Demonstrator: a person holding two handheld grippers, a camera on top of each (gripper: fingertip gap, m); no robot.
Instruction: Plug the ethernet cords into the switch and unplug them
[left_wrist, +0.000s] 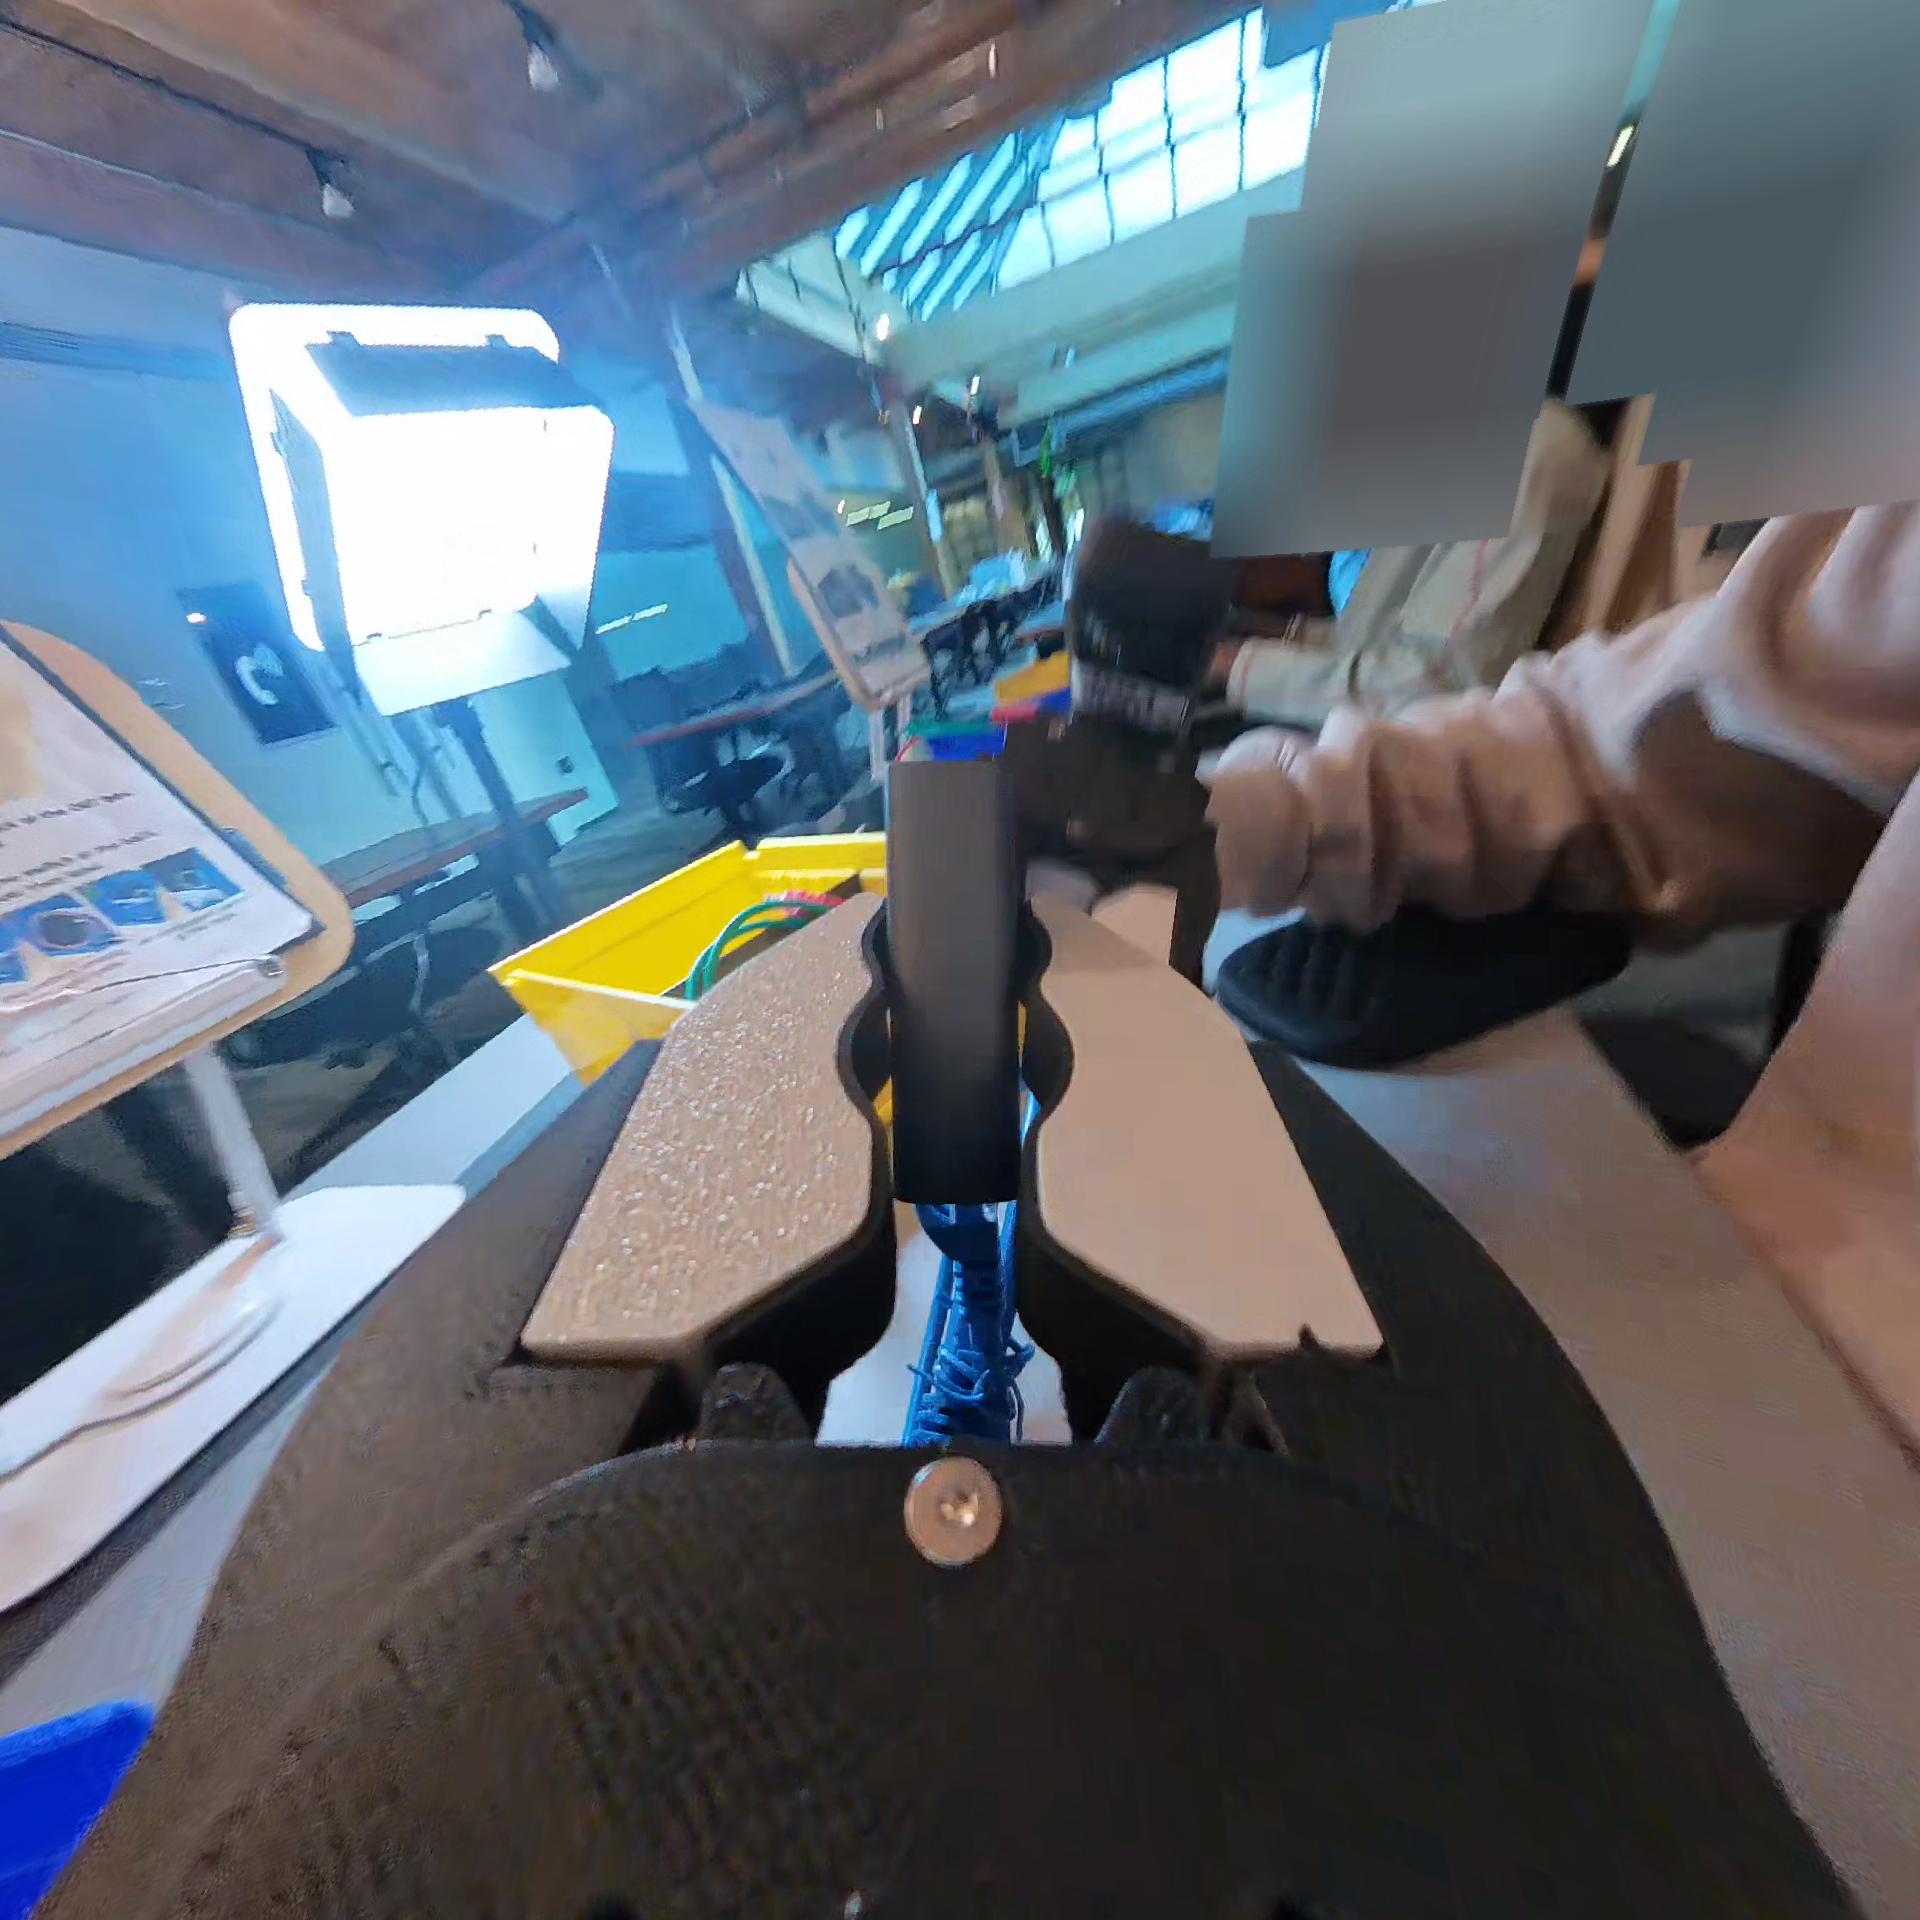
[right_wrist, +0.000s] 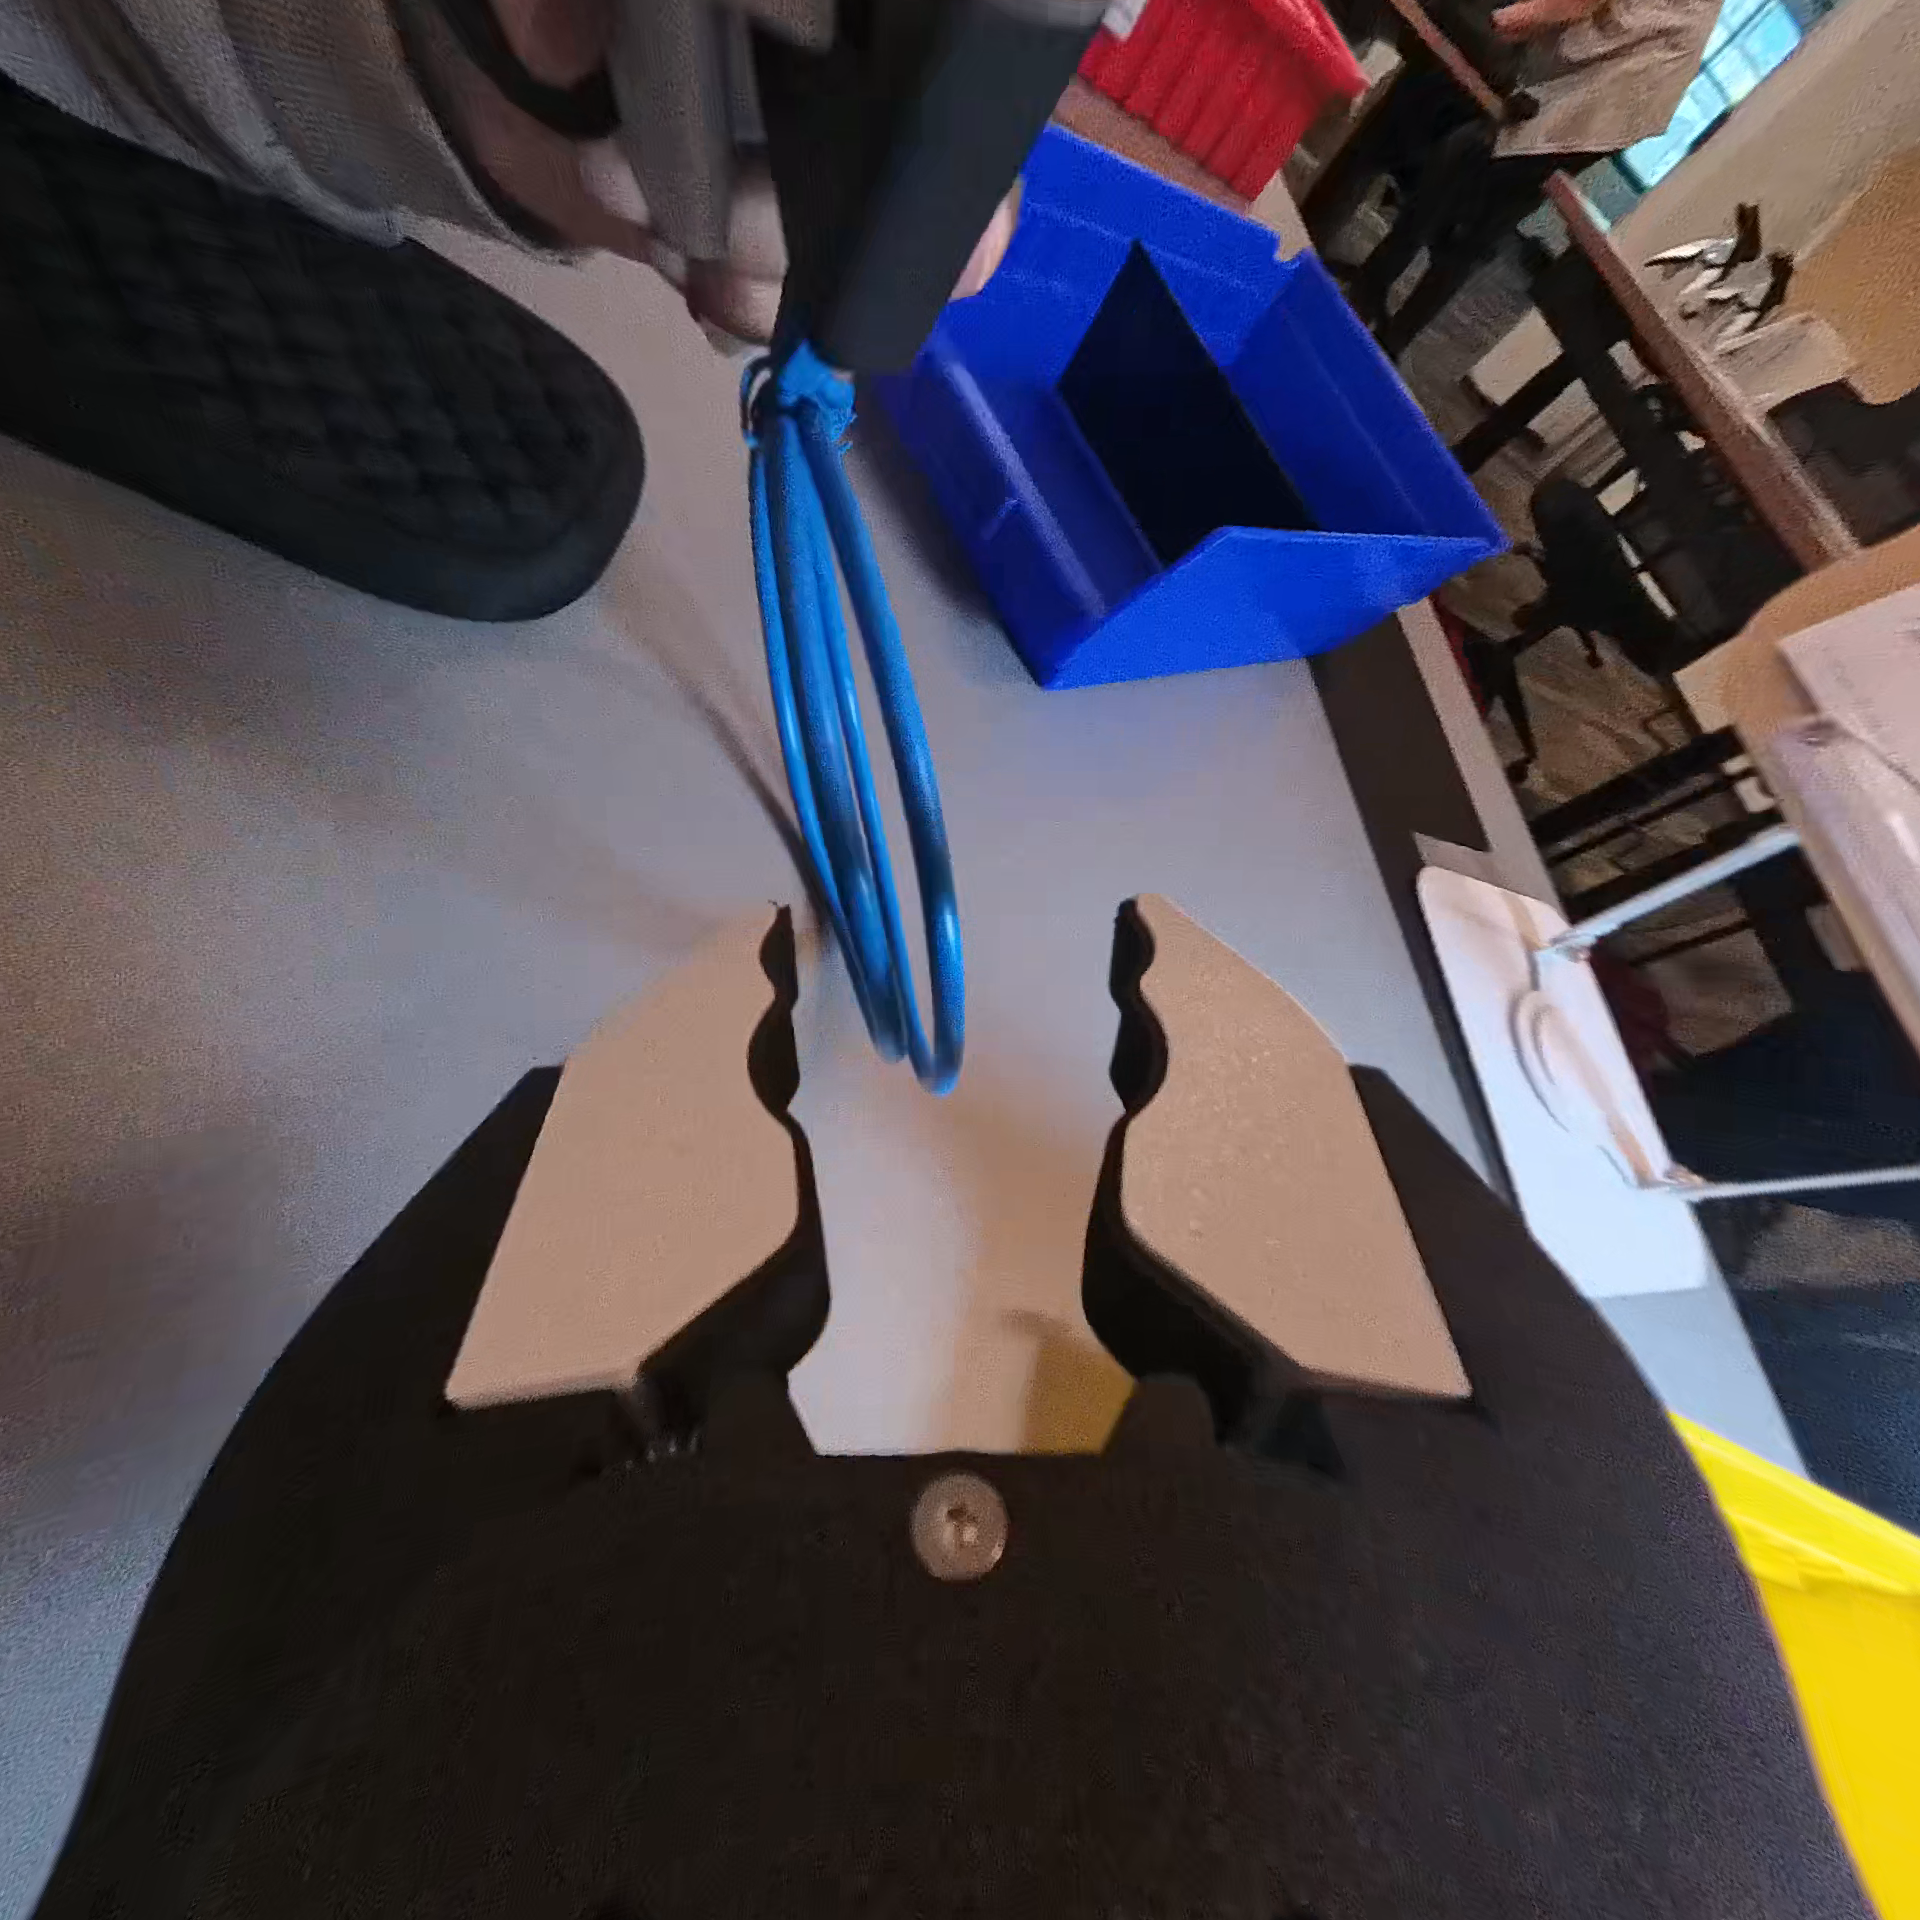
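My left gripper (left_wrist: 951, 935) is shut on a black box-shaped switch (left_wrist: 951, 987) and holds it on end above the table. Blue ethernet cords (left_wrist: 971, 1309) hang from the switch's lower end between my fingers. In the right wrist view the switch (right_wrist: 904, 187) is at the top, blurred, and the blue cords (right_wrist: 852, 727) hang from it in a bundled loop. My right gripper (right_wrist: 956, 909) is open. The bottom of the cord loop sits just past its fingertips, closer to the left finger. Whether it touches is unclear.
A blue bin (right_wrist: 1195, 447) stands on the grey table (right_wrist: 312, 935) right of the cords. A black pad (right_wrist: 312, 416) lies at the left. A yellow bin (left_wrist: 665, 935) holds coloured cords. A document stand (left_wrist: 125, 883) sits at the table edge. A person's sleeve (left_wrist: 1507, 790) is nearby.
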